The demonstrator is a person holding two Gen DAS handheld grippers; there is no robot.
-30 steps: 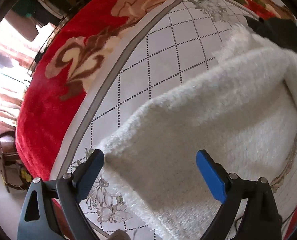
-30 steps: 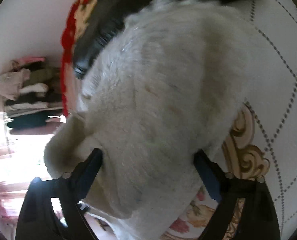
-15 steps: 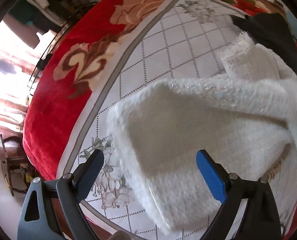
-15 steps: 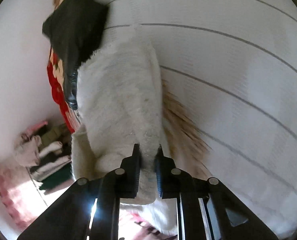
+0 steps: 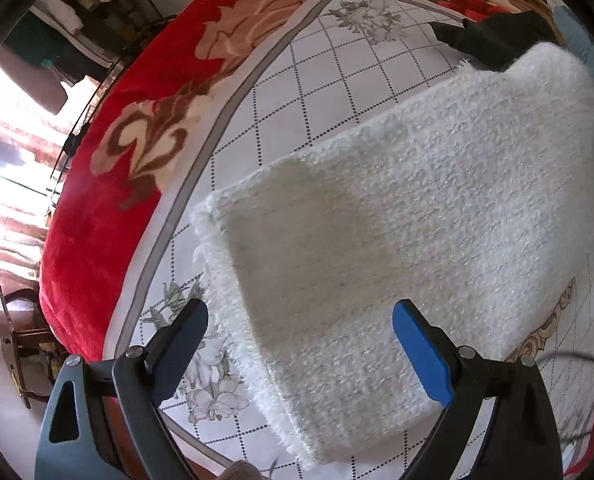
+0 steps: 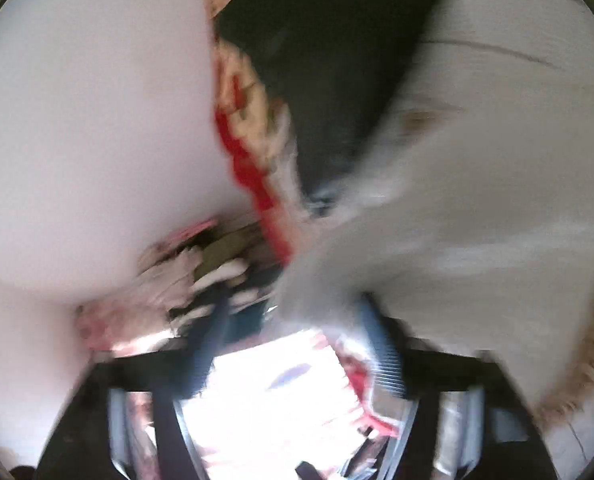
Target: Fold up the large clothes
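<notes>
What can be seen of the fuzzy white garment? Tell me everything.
The white garment is fluffy, long-piled knit or fleece, off-white with a faint sparkle. It lies folded into a rough rectangle of at least two layers, the lower layer's edge peeking out along the near left side. It rests flat on the white diamond-patterned bedspread; its far corner meets a dark garment. The left tongs hover open above it, not touching.

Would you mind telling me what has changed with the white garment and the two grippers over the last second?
The right gripper pinched a fold of the white garment, carried it over and let go; its fingers are opening with nothing between them. The garment now lies folded flat on the bed cover. The left gripper stayed open above it, and the black garment stayed put.
</notes>
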